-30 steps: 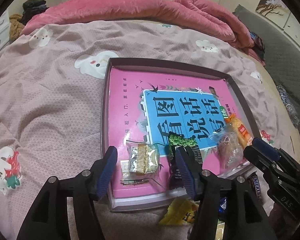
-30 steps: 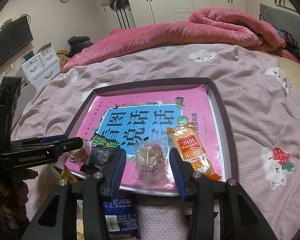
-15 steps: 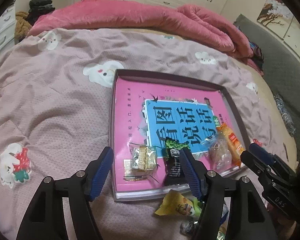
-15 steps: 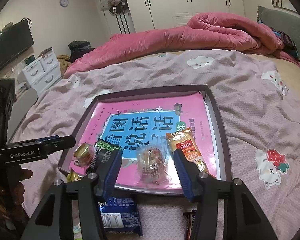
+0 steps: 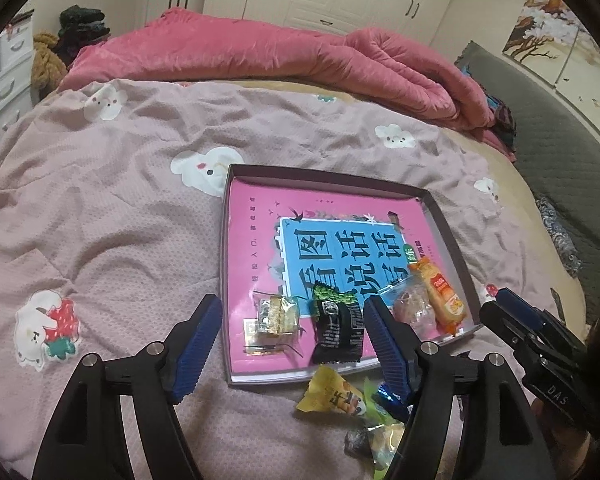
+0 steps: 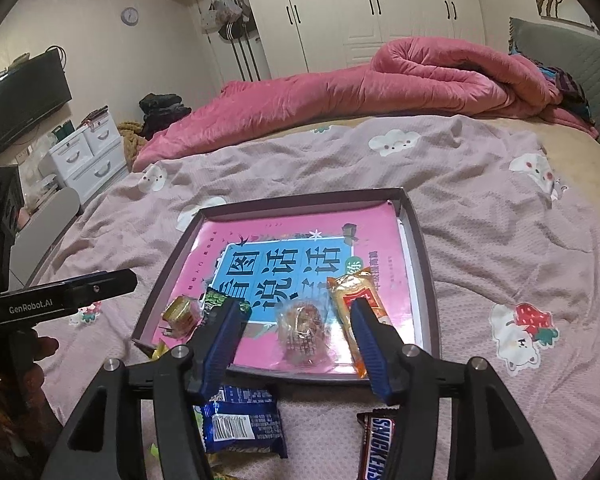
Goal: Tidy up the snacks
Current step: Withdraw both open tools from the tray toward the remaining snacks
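Both claws are spread and hold nothing. The left claw (image 5: 292,340) and the right claw (image 6: 296,344) have just been opening wider, and no snack is pinched between their tips.

Four snacks lie in a row in the tray (image 5: 444,216), along the edge nearest the claws. Just past the left claw's tips sit the gold snack (image 5: 278,314) and the black packet (image 5: 336,330). Past the right claw's tips sit the clear bag (image 6: 304,334) and the orange packet (image 6: 358,312).

More snacks wait on the bed cover (image 5: 100,220), below the claws and outside the tray: a yellow packet (image 5: 332,396), a blue packet (image 6: 240,424) and a chocolate bar (image 6: 376,448).

Here is what could go wrong, I think:

- The loose snacks lie close together, right under the claws. A claw that reaches for one may bump another away, or grab two.
- The bed cover is soft and wrinkly. A tip pushed too deep could catch the cloth with the snack.
- The two claws are near each other, so they could knock together.
- The clear bag looks slippery and puffy. A hard squeeze might crush what is inside.
- A claw that comes back low could hit the tray edge and shake the neat row.
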Action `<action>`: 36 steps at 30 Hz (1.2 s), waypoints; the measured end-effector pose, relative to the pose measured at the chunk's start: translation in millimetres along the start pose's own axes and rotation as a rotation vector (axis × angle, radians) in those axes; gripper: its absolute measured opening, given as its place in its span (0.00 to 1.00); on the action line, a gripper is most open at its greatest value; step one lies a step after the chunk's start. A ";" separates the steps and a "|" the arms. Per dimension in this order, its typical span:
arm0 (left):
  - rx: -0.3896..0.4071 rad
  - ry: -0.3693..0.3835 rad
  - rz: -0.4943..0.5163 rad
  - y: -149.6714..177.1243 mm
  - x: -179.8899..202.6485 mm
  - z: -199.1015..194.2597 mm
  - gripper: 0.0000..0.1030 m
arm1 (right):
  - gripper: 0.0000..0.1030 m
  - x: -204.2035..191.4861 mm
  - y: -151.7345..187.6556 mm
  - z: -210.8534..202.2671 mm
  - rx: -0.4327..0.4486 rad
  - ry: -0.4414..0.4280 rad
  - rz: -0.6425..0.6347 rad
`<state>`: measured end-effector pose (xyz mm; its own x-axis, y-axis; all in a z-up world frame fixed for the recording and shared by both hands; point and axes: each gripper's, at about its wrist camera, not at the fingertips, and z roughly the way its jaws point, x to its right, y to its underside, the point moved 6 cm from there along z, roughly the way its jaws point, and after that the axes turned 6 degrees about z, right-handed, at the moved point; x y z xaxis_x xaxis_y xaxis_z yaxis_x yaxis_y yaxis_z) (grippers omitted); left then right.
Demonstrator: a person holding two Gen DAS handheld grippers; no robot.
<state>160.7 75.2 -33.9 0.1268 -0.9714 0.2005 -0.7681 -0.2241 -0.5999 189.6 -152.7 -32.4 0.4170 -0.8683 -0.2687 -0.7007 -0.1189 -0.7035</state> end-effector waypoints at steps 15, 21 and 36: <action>-0.008 0.037 0.039 9.8 13.6 -16.0 0.74 | 0.58 4.9 0.6 -16.4 0.000 -0.019 0.032; -0.028 0.059 0.052 19.2 18.6 -17.1 0.74 | 0.59 5.4 4.5 -26.9 0.002 -0.030 0.041; -0.051 0.071 0.106 35.5 31.8 -24.6 0.74 | 0.62 9.1 17.4 -46.8 -0.012 -0.028 0.056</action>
<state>122.0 38.2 -29.8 0.0000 -0.9810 0.1942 -0.8062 -0.1149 -0.5804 154.1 -185.2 -16.3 0.3928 -0.8601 -0.3255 -0.7303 -0.0767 -0.6788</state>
